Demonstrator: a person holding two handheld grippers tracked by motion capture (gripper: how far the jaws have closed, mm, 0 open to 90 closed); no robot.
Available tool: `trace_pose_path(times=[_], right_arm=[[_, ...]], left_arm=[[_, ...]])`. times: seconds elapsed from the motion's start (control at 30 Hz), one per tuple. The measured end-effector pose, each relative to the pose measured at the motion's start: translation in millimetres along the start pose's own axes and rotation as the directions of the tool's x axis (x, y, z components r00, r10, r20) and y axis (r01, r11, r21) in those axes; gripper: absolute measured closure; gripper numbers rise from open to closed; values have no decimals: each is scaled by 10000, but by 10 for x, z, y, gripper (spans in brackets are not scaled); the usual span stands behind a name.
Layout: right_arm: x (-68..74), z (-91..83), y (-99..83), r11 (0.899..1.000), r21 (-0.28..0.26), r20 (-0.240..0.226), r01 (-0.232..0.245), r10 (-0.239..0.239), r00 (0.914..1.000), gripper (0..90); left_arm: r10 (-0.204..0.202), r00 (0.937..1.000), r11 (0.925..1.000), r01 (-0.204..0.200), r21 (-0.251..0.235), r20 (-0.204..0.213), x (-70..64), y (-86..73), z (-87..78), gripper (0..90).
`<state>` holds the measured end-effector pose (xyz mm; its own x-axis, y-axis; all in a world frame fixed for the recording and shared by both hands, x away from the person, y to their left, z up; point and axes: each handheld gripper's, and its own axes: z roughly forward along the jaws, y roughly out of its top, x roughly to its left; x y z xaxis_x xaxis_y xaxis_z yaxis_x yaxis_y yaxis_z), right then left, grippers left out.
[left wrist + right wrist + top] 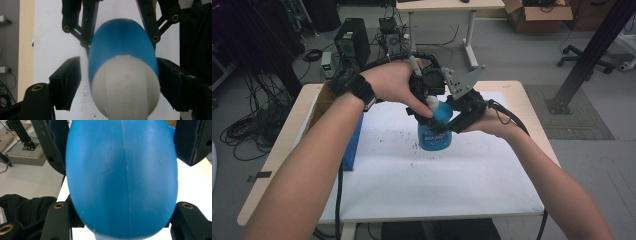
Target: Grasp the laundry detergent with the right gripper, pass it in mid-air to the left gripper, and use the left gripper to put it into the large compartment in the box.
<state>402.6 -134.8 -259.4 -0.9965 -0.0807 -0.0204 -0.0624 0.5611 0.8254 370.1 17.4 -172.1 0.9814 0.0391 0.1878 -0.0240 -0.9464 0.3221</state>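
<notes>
White sheet covers most of the table (512, 90), wood edge showing around it; cables and gear on the floor beyond. Landmark: the blue bottle (434, 131), standing upright near the middle of the sheet, white cap (432, 103) on top.

Left hand-held gripper (428, 100) sits above the bottle, at the cap. In the left gripper view one jaw sits hard against the cap's side, the other stands apart from it with sheet visible in the gap, so jaws are spread around the cap (126, 86), not clamped.

Right hand-held gripper (459, 117) comes in from the bottle's right side at shoulder height. In the right gripper view its jaws flank the blue body (122, 177) on both sides, apparently pressing on it; I read it as pinching the bottle.

Blue box (353, 142) stands well to the bottle's left, at the sheet's edge.

Handling judgement:
- Smooth moulded plastic with a visible seam, rounded shoulder: likely slippery, jaws could ride up off the curve.
- Thin wall probably flexes under squeeze; fill level can't be told, so weight unknown.
- Best hold on the body: below the shoulder, where the sides run straighter.
- Cap is small, stiffer, domed: grip low on its skirt, square on.
</notes>
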Motion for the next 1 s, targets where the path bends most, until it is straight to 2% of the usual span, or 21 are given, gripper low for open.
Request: trace_pose_path(times=[0.17,0.23,0.43,0.73,0.97,1.0], right_arm=[[0,2,-6,10000,4,-7,-2,2,10000,421],[0,1,-10,10000,9,4,-18,18,10000,420],[-1,1,-13,10000,10,53,-28,28,10000,420],[-7,9,-21,9999,54,-28,-135,135,9999,420],[-14,-1,-21,9997,-64,-159,-232,231,9996,416],[-17,-3,-23,9993,-155,-292,-345,340,9990,410]], left_arm=[[-99,10000,9999,99,134,0,3,7,14,281],[-171,9998,9997,169,187,125,6,16,15,313],[-144,9997,9995,139,283,184,-1,30,31,370],[-224,9995,9993,218,308,204,3,27,40,376],[-352,9987,9992,346,175,365,21,22,11,379],[-445,9978,9988,436,202,486,28,18,-1,379]])
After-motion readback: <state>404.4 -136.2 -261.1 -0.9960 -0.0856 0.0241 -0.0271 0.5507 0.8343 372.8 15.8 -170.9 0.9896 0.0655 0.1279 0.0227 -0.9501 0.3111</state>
